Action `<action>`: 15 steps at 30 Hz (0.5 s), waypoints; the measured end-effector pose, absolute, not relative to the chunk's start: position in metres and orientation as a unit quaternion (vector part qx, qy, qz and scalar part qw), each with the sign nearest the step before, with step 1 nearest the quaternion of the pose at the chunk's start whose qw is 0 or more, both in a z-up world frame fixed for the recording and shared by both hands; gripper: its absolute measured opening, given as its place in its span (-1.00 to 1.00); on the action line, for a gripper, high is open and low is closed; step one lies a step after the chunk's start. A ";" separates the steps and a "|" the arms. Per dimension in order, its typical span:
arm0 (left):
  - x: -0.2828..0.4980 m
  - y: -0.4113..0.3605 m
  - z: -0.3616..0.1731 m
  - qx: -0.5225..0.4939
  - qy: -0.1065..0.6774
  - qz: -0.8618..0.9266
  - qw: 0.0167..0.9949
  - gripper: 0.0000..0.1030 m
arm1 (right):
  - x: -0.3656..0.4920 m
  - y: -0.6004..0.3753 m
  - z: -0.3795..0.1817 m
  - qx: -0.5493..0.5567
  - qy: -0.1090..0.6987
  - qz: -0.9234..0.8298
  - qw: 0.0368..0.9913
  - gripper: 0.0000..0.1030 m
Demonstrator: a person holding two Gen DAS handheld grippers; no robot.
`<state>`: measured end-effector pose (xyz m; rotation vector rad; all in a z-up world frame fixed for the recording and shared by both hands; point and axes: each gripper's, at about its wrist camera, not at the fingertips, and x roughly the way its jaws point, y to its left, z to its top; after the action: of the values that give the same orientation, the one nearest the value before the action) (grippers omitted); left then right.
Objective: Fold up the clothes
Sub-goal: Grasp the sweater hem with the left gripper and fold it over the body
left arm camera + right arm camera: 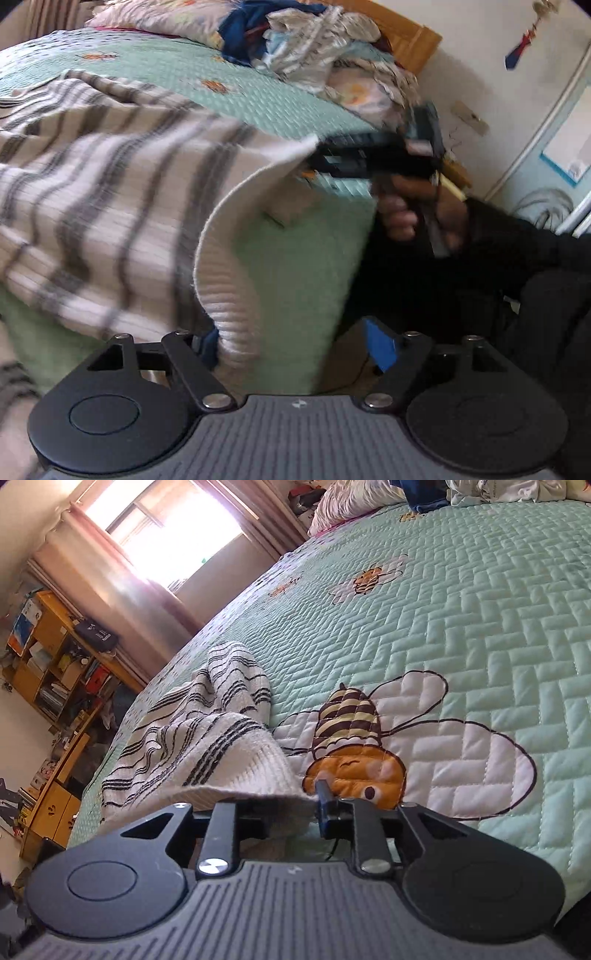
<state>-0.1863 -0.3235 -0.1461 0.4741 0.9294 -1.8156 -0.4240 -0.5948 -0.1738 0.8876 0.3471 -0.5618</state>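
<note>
Striped knit sweater (207, 738) lies on the bed (480, 609), near its bee patch (354, 749). Right gripper (291, 808) jaws clench its hem. Left gripper (299, 347) jaws seem released, hem between.

A home bedroom: a bed under a mint quilted bee bedspread (480, 627), pillows (354, 498) at its head, curtained window (166, 528) and cluttered wooden shelves (55, 657) beyond its far side.

No text, label, brand or number can be read in either view. On the shelf (55, 657) by the window stand boxes (24, 627) with printed faces, but the print is too small and too blurred to read.
</note>
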 end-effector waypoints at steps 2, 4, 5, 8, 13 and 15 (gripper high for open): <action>-0.204 -0.318 -0.155 0.202 0.378 -0.746 0.509 0.51 | -0.425 -0.593 -0.172 0.420 0.163 -0.266 0.852 -0.43; -0.219 -0.313 -0.162 0.216 0.358 -0.731 0.540 0.51 | -0.428 -0.592 -0.171 0.419 0.160 -0.267 0.853 -0.39; -0.224 -0.311 -0.164 0.220 0.347 -0.722 0.556 0.49 | -0.429 -0.592 -0.171 0.420 0.159 -0.267 0.852 -0.36; -0.227 -0.306 -0.164 0.224 0.322 -0.696 0.601 0.45 | -0.431 -0.594 -0.173 0.432 0.155 -0.267 0.848 -0.36; -0.228 -0.310 -0.167 0.278 0.284 -0.671 0.626 0.35 | -0.435 -0.589 -0.162 0.430 0.136 -0.256 0.855 -0.35; -0.233 -0.313 -0.170 0.295 0.266 -0.664 0.634 -0.06 | -0.439 -0.583 -0.152 0.411 0.122 -0.256 0.866 -0.31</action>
<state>-0.2328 -0.3131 -0.1703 0.6743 0.6094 -1.5181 -0.4394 -0.5825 -0.1516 0.8615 0.2548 -0.5356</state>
